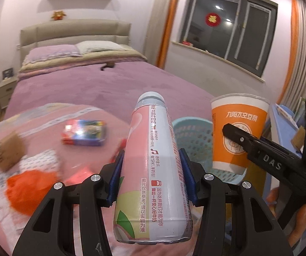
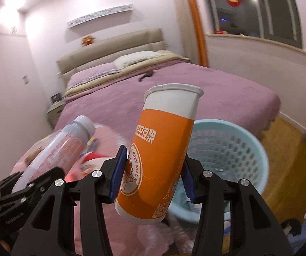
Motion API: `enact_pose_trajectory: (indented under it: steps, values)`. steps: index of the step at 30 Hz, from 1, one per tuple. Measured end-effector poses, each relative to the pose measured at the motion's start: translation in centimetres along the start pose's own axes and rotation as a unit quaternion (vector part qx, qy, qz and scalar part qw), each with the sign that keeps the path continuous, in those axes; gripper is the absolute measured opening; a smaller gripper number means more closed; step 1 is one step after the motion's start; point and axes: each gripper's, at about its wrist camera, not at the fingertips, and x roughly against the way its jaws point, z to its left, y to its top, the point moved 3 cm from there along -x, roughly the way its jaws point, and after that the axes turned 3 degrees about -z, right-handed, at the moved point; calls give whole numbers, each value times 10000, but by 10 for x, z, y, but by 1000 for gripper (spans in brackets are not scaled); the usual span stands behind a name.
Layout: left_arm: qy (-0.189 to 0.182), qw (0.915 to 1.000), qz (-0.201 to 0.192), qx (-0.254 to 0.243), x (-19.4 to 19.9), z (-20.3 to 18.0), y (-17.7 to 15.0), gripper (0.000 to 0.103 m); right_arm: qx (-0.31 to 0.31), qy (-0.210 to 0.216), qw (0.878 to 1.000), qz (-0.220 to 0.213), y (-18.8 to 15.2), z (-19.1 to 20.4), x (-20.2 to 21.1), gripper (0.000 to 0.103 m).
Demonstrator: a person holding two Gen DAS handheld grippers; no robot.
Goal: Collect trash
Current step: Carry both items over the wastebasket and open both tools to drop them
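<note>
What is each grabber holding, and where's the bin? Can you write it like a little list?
left gripper: shut on the pink milk bottle
right gripper: shut on the orange paper cup
bin: light blue basket, behind the cup, by the bed
still on the pink blanket: snack pack, orange wrapper
</note>
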Motion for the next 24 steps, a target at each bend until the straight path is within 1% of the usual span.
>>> enact_pose_trajectory:
  steps: [3,7,11,14,16,17,18,19,20,22,24]
  values:
    - [-173,9997,116,-94,-19,-17,5,48,-277,-260,9992,96,3,-32,-10,45]
    - [-402,9985,329,-192,-46,-41,6,48,-667,-534,9957,360,-2,-72,-29,45]
    - [-794,9942,719,-80,-75,-58,4,48,-984,-634,9916,552,-10,-97,-41,46]
    - [-866,9925,858,-79,-92,-69,2,48,-1074,-728,9897,598,-14,-112,-43,46]
    - [-871,9923,877,-78,-99,-74,2,48,-1121,-745,9889,623,-14,-118,-46,48]
    - [-866,9927,844,-16,-101,-75,3,50,-1137,-772,9885,627,-12,-117,-48,49]
    - [-914,9927,787,86,-100,-73,4,53,-1155,-820,9879,627,-12,-121,-50,49]
    - [-996,9918,781,164,-101,-73,5,61,-1138,-840,9879,644,-11,-125,-52,49]
    - [-1080,9908,778,244,-98,-71,5,63,-1129,-837,9879,654,-11,-126,-53,50]
    - [-1076,9911,729,278,-93,-67,6,63,-1157,-832,9873,705,-12,-129,-56,55]
    - [-1061,9917,681,264,-88,-66,7,63,-1201,-780,9871,714,-12,-132,-55,55]
